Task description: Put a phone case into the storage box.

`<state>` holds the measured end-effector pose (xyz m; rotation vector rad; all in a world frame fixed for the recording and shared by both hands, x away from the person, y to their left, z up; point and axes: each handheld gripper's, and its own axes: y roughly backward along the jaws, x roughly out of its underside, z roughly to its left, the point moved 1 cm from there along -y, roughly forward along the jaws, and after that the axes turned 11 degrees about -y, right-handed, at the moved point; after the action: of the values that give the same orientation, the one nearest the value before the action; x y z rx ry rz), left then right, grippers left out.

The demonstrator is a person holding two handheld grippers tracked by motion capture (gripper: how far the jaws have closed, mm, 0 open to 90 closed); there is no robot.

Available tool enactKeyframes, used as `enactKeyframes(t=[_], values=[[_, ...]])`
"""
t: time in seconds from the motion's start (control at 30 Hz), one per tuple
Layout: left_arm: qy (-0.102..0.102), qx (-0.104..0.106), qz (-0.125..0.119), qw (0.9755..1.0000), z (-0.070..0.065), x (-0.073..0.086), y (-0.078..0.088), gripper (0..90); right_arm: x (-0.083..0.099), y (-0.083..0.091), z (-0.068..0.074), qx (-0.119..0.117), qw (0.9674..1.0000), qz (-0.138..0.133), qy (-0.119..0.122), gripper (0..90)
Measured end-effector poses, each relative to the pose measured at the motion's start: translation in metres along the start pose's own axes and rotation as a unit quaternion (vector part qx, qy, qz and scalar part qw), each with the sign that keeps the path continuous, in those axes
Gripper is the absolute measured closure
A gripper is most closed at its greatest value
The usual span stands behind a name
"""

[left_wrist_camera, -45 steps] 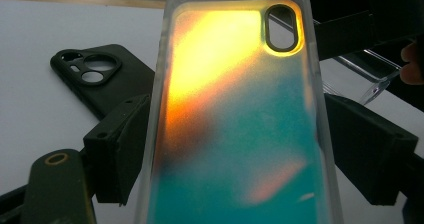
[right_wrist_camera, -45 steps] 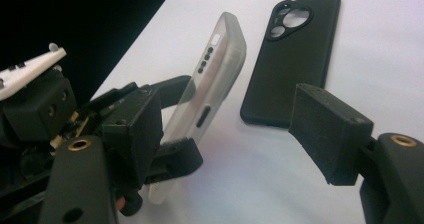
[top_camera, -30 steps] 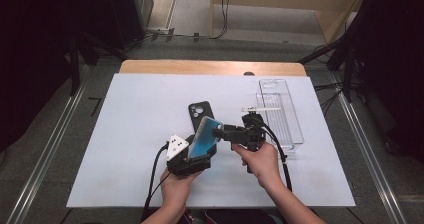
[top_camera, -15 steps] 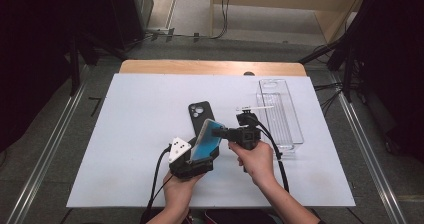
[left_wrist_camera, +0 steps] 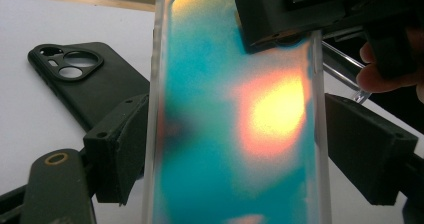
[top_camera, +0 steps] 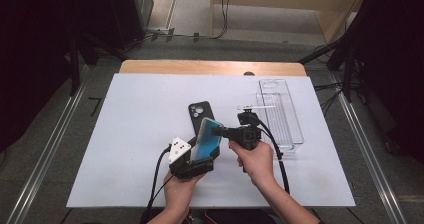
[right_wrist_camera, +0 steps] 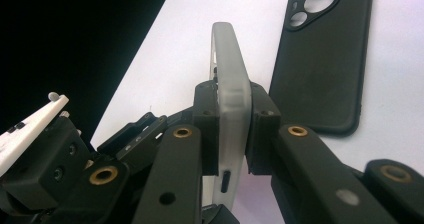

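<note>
A phone in a frosted clear case [top_camera: 207,139], its back shimmering blue and orange [left_wrist_camera: 235,119], stands tilted up above the white table. My left gripper [top_camera: 204,153] is shut on it across its width, one pad on each long side [left_wrist_camera: 120,149]. From the right, my right gripper [top_camera: 217,131] has just been closing on the upper part of the case's long edge. Its jaws now pinch the frosted rim [right_wrist_camera: 230,64], so it is shut on it [right_wrist_camera: 231,129]. A black phone case [top_camera: 199,113] lies flat just behind, camera cutouts up [right_wrist_camera: 325,59].
A clear plastic tray [top_camera: 280,114] stands on the right side of the white table top [top_camera: 125,134]. A wooden strip [top_camera: 210,67] runs along the far edge. Black cables trail from both grippers toward the person.
The right gripper's jaws have drawn together onto the phone's edge. Both hands and the phone stay almost where they were.
</note>
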<state>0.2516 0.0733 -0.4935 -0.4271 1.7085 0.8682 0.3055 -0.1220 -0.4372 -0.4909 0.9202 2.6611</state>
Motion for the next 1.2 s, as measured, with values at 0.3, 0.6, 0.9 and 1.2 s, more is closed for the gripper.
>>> enactKeyframes(t=[0.3, 0.6, 0.9, 1.2], values=[[0.031, 0.023, 0.020, 0.9991, 0.004, -0.004, 0.000, 12.0, -0.001, 0.004, 0.002, 0.000, 1.0000, -0.002, 0.007, 77.2], [0.036, 0.036, 0.056, 0.9971, 0.004, -0.010, 0.004, 11.2, -0.003, 0.010, 0.006, 0.025, 0.9989, -0.018, 0.035, 77.2], [0.034, 0.096, 0.091, 0.9906, 0.011, -0.018, 0.007, 14.1, -0.003, 0.016, 0.007, 0.050, 0.9960, -0.029, 0.069, 77.2], [0.024, 0.128, 0.134, 0.9824, 0.027, -0.026, 0.008, 14.1, -0.001, 0.022, 0.008, 0.057, 0.9922, -0.034, 0.105, 77.1]])
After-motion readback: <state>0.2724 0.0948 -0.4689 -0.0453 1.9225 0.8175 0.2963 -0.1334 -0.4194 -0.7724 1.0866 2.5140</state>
